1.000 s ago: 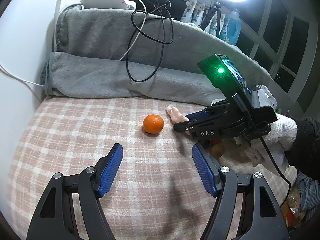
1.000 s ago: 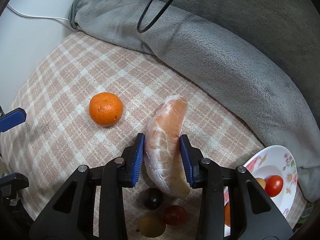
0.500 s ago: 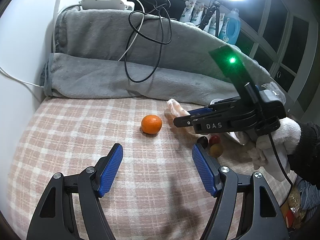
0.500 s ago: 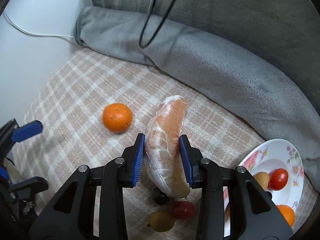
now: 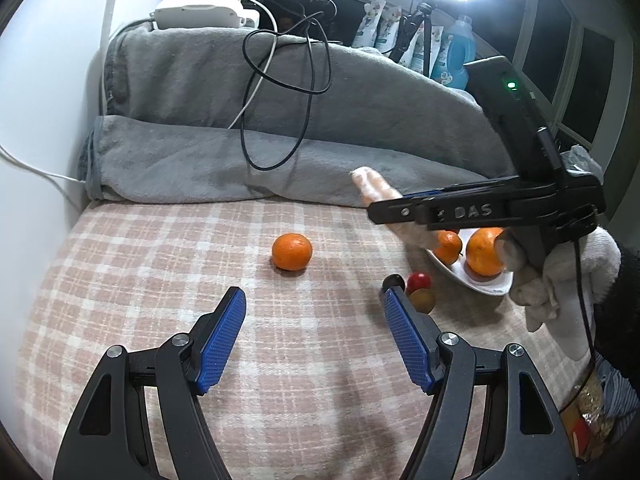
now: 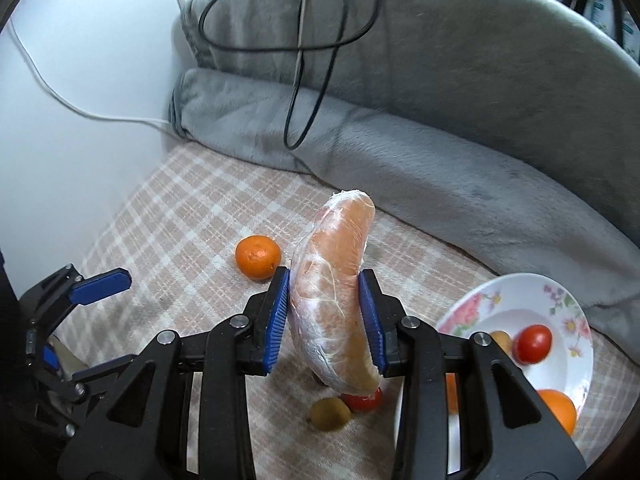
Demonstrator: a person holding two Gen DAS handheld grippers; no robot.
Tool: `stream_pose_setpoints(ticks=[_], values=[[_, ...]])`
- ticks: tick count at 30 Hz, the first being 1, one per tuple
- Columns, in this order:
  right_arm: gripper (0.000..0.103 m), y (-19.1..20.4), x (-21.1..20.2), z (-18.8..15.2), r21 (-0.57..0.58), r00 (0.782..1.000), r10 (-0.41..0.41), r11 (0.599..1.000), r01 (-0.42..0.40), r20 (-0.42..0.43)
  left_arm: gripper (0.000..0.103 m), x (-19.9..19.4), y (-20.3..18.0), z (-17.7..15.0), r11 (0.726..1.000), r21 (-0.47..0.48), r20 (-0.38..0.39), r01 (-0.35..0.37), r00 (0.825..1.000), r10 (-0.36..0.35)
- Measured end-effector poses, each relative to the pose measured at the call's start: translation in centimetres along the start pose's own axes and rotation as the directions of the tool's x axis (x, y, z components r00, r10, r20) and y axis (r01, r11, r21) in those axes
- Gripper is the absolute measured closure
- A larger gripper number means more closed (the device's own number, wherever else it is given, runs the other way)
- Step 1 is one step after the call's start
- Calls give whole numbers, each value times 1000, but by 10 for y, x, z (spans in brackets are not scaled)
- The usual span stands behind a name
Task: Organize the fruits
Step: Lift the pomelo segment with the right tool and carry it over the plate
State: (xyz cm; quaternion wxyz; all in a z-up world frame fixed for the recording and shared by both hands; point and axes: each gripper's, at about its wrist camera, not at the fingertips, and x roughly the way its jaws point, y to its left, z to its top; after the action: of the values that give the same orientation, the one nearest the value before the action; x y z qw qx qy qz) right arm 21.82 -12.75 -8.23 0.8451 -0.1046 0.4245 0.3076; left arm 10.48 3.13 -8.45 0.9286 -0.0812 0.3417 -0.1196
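My right gripper (image 6: 327,322) is shut on a plastic-wrapped pomelo wedge (image 6: 334,284), held upright above the checked cloth; the wedge (image 5: 370,182) sticks out past that gripper (image 5: 394,210) in the left wrist view. A loose mandarin (image 5: 292,251) (image 6: 257,257) lies mid-cloth. Three small fruits, dark (image 5: 393,281), red (image 5: 419,281) (image 6: 362,401) and brownish (image 5: 424,299) (image 6: 330,414), lie beside a flowered white plate (image 6: 568,304) (image 5: 486,286) holding mandarins (image 5: 484,252) and a red tomato (image 6: 532,343). My left gripper (image 5: 314,342) hovers open and empty above the near cloth.
A grey blanket roll (image 5: 224,168) lines the back, with black and white cables (image 5: 280,92) draped over it. A white wall (image 6: 80,60) bounds the left. A gloved hand (image 5: 560,276) holds the right gripper. Bottles and a bright ring light stand by the dark window.
My right gripper has lifted the wrapped wedge up and away from the cloth toward the right, uncovering the plate and small fruits in the left wrist view. The left gripper stayed still.
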Motion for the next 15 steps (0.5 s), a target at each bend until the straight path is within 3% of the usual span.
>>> stream_pose_setpoints(ticks=[15], values=[[67,-54,-65,-26,79,995,-60,995,54,77,31,-2,-27,2,999,36,-1,10,1000,-10]])
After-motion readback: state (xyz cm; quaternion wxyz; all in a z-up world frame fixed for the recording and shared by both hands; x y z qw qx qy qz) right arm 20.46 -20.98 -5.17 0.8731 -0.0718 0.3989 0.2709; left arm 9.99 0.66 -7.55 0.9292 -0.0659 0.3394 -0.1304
